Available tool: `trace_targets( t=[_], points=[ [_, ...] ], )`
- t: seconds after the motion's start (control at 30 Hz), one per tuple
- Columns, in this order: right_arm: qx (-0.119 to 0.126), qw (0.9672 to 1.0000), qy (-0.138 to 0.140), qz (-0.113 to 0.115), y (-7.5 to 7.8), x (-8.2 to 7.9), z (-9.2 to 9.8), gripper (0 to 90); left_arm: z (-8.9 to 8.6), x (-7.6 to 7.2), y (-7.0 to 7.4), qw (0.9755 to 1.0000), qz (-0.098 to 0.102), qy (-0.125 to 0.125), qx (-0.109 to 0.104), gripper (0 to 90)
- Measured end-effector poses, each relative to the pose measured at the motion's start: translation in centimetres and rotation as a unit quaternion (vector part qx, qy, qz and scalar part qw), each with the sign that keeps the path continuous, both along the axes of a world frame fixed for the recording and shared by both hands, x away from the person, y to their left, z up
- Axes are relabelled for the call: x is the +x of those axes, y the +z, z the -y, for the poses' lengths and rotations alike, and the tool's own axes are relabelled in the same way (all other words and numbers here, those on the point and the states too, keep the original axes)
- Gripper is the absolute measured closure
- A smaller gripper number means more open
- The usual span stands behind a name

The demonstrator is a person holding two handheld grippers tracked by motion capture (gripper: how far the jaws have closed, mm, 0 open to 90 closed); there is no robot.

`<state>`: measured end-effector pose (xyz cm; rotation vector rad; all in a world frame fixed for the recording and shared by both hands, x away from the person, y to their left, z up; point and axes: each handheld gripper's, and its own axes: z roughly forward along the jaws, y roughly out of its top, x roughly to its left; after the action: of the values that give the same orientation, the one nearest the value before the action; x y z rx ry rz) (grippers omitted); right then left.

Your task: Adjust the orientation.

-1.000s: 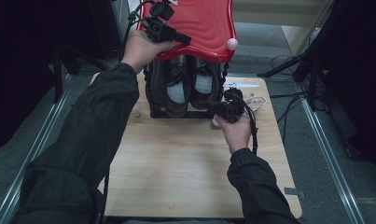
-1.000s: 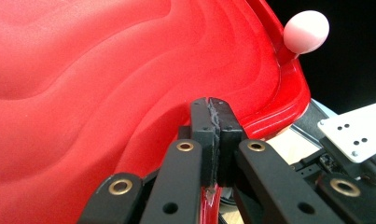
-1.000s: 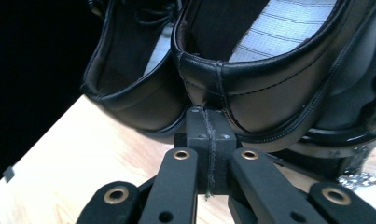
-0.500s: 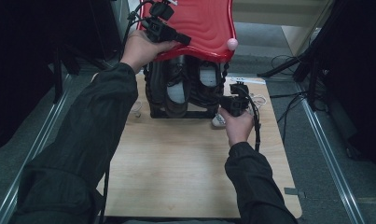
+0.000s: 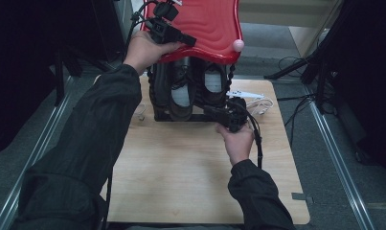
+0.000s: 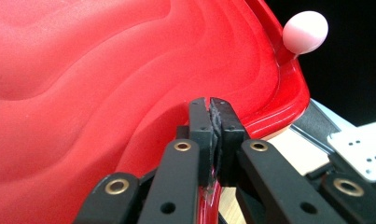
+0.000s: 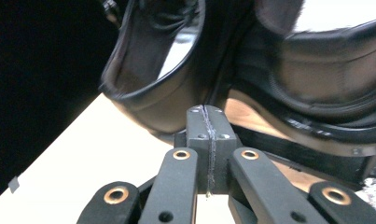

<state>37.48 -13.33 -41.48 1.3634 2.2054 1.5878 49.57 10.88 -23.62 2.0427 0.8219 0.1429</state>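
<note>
Clamping down at the far left, the left gripper (image 5: 189, 42) has its jaws pinched on the near rim of the red lid (image 5: 214, 28), holding it tilted up above the black rack (image 5: 157, 96) at the table's (image 5: 181, 167) far edge; the left gripper view shows that red rim squeezed between the pads, a pink knob (image 6: 305, 31) at the lid's corner. Under the lid, dark shoes (image 5: 181, 96) sit side by side in the rack. Over to the right, the right gripper (image 5: 207, 112) has its jaws pressed together on nothing, tips just at the rack's near base, below the right-hand shoe (image 7: 176, 84). White cable (image 5: 257, 103) lies by the table's right edge.
</note>
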Motion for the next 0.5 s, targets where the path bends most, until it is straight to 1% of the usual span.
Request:
trace_targets(
  t=[0.07,0.13,0.3,0.43,0.5],
  points=[
    [-0.005,0.9999,0.003,0.009,-0.1,-0.4,-0.3,90.0,0.0,0.0,0.0,1.0000,0.001,-0.001,0.000,88.2],
    [-0.004,0.9999,0.011,0.007,-0.1,-0.7,-0.6,90.0,0.0,0.0,0.0,1.0000,0.001,0.000,0.000,88.1],
    [-0.014,0.9991,0.040,0.004,-0.2,-1.2,-1.9,90.0,0.0,0.0,0.0,1.0000,0.003,-0.001,0.000,88.2],
    [-0.022,0.9982,0.055,0.003,-0.5,-1.4,-2.9,90.0,0.1,0.0,-0.1,1.0000,0.006,-0.002,0.000,88.3],
    [-0.021,0.9980,0.059,0.003,-0.5,-1.4,-3.3,90.0,0.0,0.0,-0.1,1.0000,0.007,-0.003,0.002,88.3]
  ],
)
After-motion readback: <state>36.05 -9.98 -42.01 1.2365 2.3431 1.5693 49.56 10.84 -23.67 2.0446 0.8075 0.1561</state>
